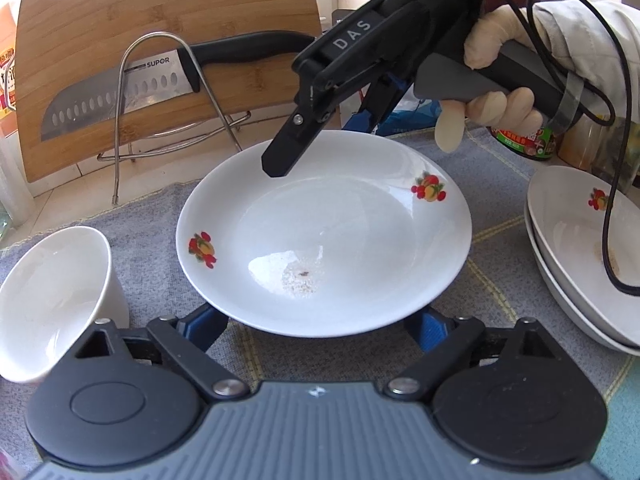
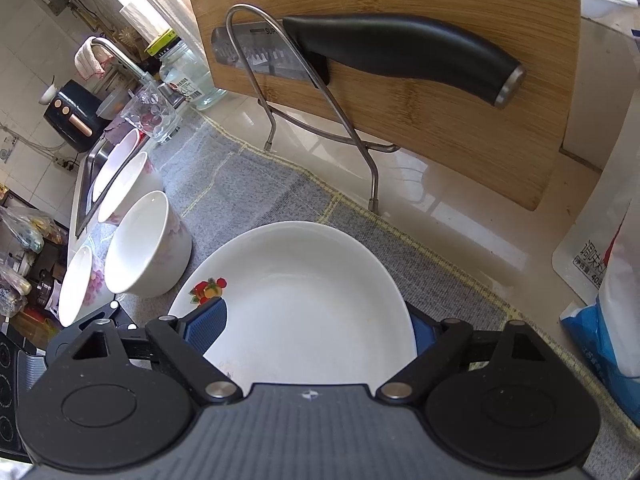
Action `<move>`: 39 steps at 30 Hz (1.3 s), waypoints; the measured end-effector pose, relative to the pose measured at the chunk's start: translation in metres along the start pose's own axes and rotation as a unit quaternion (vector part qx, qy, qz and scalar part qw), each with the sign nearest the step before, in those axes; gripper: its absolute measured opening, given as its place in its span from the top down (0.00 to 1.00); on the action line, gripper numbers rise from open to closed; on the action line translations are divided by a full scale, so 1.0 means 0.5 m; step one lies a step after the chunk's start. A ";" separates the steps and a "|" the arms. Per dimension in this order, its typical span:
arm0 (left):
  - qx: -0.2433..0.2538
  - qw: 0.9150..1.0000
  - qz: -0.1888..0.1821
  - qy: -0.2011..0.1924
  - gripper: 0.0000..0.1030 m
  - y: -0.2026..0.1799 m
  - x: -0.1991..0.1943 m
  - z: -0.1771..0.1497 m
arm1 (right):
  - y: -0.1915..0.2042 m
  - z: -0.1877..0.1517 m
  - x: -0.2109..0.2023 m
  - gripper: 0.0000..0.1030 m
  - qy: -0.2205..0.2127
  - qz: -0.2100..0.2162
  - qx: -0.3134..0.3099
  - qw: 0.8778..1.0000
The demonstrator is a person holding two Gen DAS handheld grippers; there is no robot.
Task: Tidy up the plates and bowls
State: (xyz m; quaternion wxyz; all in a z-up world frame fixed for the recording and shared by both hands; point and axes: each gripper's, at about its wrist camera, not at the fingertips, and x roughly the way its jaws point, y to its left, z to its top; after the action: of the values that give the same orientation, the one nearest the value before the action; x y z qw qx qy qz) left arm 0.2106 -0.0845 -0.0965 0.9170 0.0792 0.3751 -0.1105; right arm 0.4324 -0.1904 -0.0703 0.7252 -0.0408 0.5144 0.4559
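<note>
A white plate [image 1: 320, 240] with fruit prints lies over the grey mat [image 1: 140, 216]. My left gripper [image 1: 316, 328] has its blue pads [image 1: 204, 326] against the plate's near rim on both sides. My right gripper [image 1: 320, 148], held by a gloved hand [image 1: 496, 40], comes from the far side, one finger over the inner rim and one outside it. In the right wrist view the same plate [image 2: 304, 300] sits between the right gripper's [image 2: 316, 324] pads [image 2: 208, 320], the left pad lying on the rim. Both grippers are shut on the plate.
A white bowl [image 1: 52, 300] stands tilted at the left; more bowls [image 2: 148, 244] line up toward the sink [image 2: 90, 168]. Two stacked plates [image 1: 580, 248] sit at the right. Behind stand a wooden cutting board [image 1: 160, 40], a knife [image 1: 120, 100] in a wire rack [image 1: 120, 128], and a bag [image 2: 608, 280].
</note>
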 end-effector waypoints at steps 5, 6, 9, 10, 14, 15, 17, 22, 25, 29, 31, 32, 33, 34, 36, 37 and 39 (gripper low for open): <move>0.009 1.000 -0.001 -0.002 0.09 -0.004 -0.026 0.003 | 0.016 -0.011 -0.016 0.09 -0.004 -0.002 0.001 1.000; 0.012 1.000 -0.001 -0.003 0.09 -0.005 -0.032 0.003 | 0.021 -0.015 -0.021 0.09 -0.007 -0.002 0.002 1.000; 0.017 1.000 -0.003 -0.004 0.09 -0.010 -0.049 0.002 | 0.035 -0.025 -0.036 0.09 -0.013 -0.003 0.003 1.000; 0.020 1.000 -0.003 -0.005 0.09 -0.012 -0.055 0.002 | 0.040 -0.028 -0.042 0.09 -0.016 -0.003 0.003 1.000; 0.027 1.000 -0.006 -0.007 0.09 -0.020 -0.079 -0.002 | 0.062 -0.043 -0.066 0.09 -0.025 -0.007 0.001 1.000; 0.028 1.000 -0.007 -0.008 0.09 -0.021 -0.086 -0.003 | 0.067 -0.048 -0.072 0.09 -0.027 -0.008 0.000 1.000; 0.031 0.999 -0.010 -0.009 0.09 -0.024 -0.097 -0.004 | 0.078 -0.058 -0.085 0.09 -0.032 -0.011 0.000 0.999; 0.042 0.999 -0.019 -0.012 0.09 -0.035 -0.126 -0.011 | 0.094 -0.086 -0.112 0.09 -0.045 -0.016 0.008 0.999; 0.050 0.998 -0.030 -0.013 0.09 -0.045 -0.139 -0.013 | 0.099 -0.109 -0.127 0.09 -0.052 -0.021 0.016 0.998; 0.067 0.997 -0.042 -0.014 0.09 -0.064 -0.152 -0.017 | 0.104 -0.139 -0.147 0.09 -0.063 -0.028 0.028 0.997; 0.075 0.996 -0.050 -0.015 0.09 -0.072 -0.158 -0.018 | 0.107 -0.155 -0.159 0.09 -0.068 -0.033 0.035 0.997; 0.079 0.995 -0.054 -0.016 0.09 -0.078 -0.161 -0.019 | 0.108 -0.164 -0.164 0.09 -0.070 -0.036 0.037 0.996; 0.084 0.995 -0.057 -0.016 0.09 -0.082 -0.163 -0.019 | 0.108 -0.173 -0.171 0.09 -0.072 -0.039 0.041 0.996; 0.088 0.994 -0.062 -0.017 0.09 -0.088 -0.165 -0.019 | 0.109 -0.181 -0.176 0.09 -0.075 -0.041 0.044 0.995; 0.096 0.993 -0.071 -0.018 0.09 -0.098 -0.168 -0.019 | 0.108 -0.202 -0.189 0.09 -0.079 -0.048 0.051 0.994; 0.100 0.992 -0.075 -0.017 0.09 -0.104 -0.169 -0.019 | 0.108 -0.211 -0.195 0.09 -0.082 -0.051 0.055 0.994; 0.107 0.991 -0.085 -0.018 0.09 -0.117 -0.171 -0.019 | 0.109 -0.231 -0.207 0.09 -0.086 -0.058 0.062 0.993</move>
State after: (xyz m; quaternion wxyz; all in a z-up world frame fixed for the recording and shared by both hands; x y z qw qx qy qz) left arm 0.1296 -0.1263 -0.0465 0.8971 0.1426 0.3503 -0.2286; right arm 0.3065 -0.2837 -0.0207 0.7934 0.0141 0.4740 0.3816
